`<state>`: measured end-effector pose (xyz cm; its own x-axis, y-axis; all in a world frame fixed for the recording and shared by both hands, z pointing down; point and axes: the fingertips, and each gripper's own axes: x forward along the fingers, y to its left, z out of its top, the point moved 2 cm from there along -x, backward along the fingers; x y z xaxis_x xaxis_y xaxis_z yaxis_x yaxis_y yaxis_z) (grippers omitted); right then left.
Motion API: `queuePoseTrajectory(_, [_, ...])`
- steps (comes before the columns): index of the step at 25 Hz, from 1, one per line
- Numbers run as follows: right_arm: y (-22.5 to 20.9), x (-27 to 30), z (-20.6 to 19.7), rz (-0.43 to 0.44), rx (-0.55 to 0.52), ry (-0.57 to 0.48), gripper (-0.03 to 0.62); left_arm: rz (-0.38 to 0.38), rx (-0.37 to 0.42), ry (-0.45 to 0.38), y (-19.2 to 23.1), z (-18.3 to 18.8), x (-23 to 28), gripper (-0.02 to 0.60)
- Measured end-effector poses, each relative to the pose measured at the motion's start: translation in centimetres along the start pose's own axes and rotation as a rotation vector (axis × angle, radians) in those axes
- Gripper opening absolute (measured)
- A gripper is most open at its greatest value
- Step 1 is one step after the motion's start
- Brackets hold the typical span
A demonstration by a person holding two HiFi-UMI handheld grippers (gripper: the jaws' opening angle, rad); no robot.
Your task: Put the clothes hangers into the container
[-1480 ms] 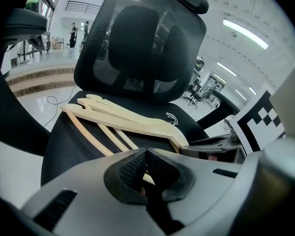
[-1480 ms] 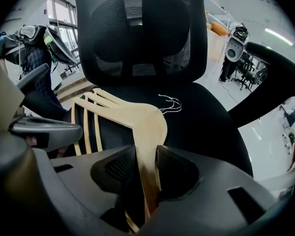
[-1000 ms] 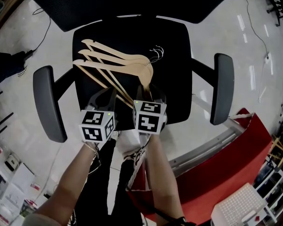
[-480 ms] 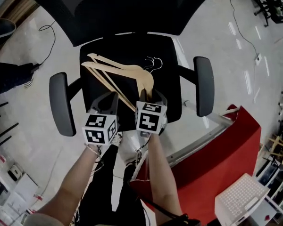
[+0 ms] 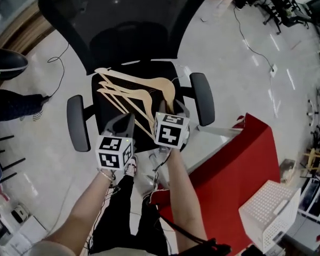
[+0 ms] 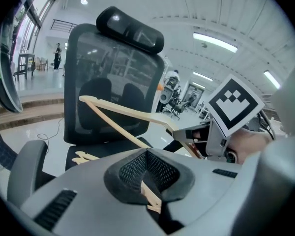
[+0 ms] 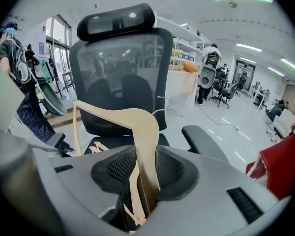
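Both grippers carry the wooden hangers (image 5: 134, 85) in the air above the seat (image 5: 154, 68) of the black office chair (image 5: 122, 31). One second ago the bundle lay flat on that seat, and both grippers were low at its front edge. Now the bundle is lifted and tilted, with its far ends over the back part of the seat.

The left hand-held gripper (image 5: 124, 122) is closed on the thin lower bar of one hanger, and its pads press on the wood. The right hand-held gripper (image 5: 171, 106) is closed on the broad curved arm of a hanger, with some thinner pieces also between its jaws.

Pale hanger ends show lower, near the seat; whether they rest on it is not clear. A white basket (image 5: 269, 212) stands well apart, at the lower right.
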<state>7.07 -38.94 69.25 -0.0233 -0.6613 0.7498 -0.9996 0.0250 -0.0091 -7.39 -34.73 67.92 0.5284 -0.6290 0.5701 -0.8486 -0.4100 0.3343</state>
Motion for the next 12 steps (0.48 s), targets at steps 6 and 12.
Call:
queuePoseTrajectory(6, [-1.5, -7.2, 6.5, -0.035, 0.024, -0.130, 0.133, -0.020, 0.054, -0.079, -3.2, 5.5, -4.0, 0.000])
queuePoseTrajectory(12, [-2.8, -14.1, 10.5, -0.080, 0.053, -0.220, 0.133, -0.059, 0.116, -0.167, -6.8, 11.5, -7.7, 0.000])
